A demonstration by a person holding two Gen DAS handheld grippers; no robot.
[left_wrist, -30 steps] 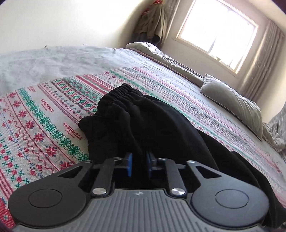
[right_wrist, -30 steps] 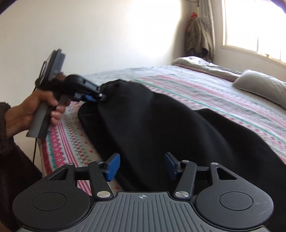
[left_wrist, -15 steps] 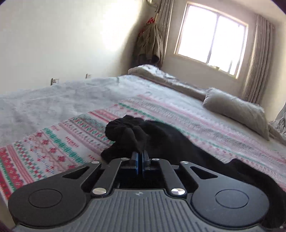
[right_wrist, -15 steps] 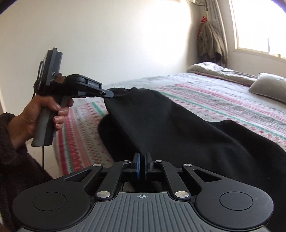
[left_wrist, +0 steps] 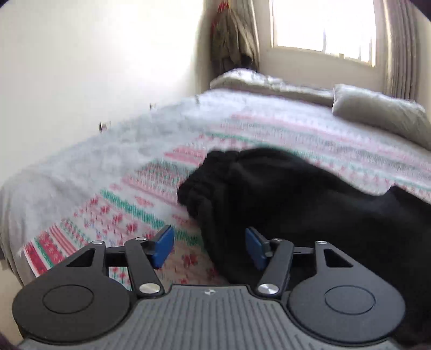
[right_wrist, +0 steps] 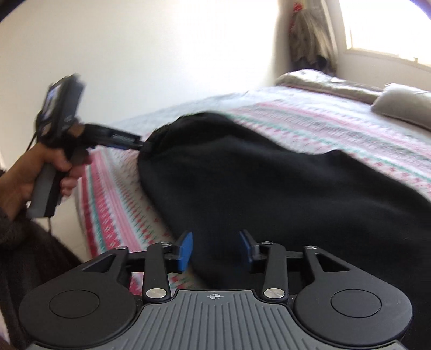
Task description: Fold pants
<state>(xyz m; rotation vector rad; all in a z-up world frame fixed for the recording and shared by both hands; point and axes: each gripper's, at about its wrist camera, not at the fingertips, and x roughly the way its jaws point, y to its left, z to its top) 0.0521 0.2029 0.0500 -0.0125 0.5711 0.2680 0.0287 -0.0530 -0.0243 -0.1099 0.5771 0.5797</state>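
Observation:
Black pants (left_wrist: 309, 204) lie heaped on the patterned blanket (left_wrist: 129, 204), their gathered waistband (left_wrist: 207, 177) toward the left. My left gripper (left_wrist: 208, 247) is opening; the near edge of the cloth lies between its blue pads (left_wrist: 161, 246) without being pinched. In the right wrist view the left gripper (right_wrist: 134, 144) is held by a hand (right_wrist: 40, 172), and its tip is at the waistband end of the pants (right_wrist: 269, 188). My right gripper (right_wrist: 215, 250) is opening too, with a fold of black cloth between its pads and not squeezed.
The bed's near corner and edge (right_wrist: 89, 215) drop to the floor at the left. A grey pillow (left_wrist: 377, 113) and a bunched grey cover (left_wrist: 256, 80) lie at the far end under a bright window (left_wrist: 323, 24). Clothes hang in the corner (left_wrist: 231, 40).
Half a second ago both grippers were shut on the black cloth, which was lifted; now both sets of jaws stand apart and the pants have sunk back onto the blanket.

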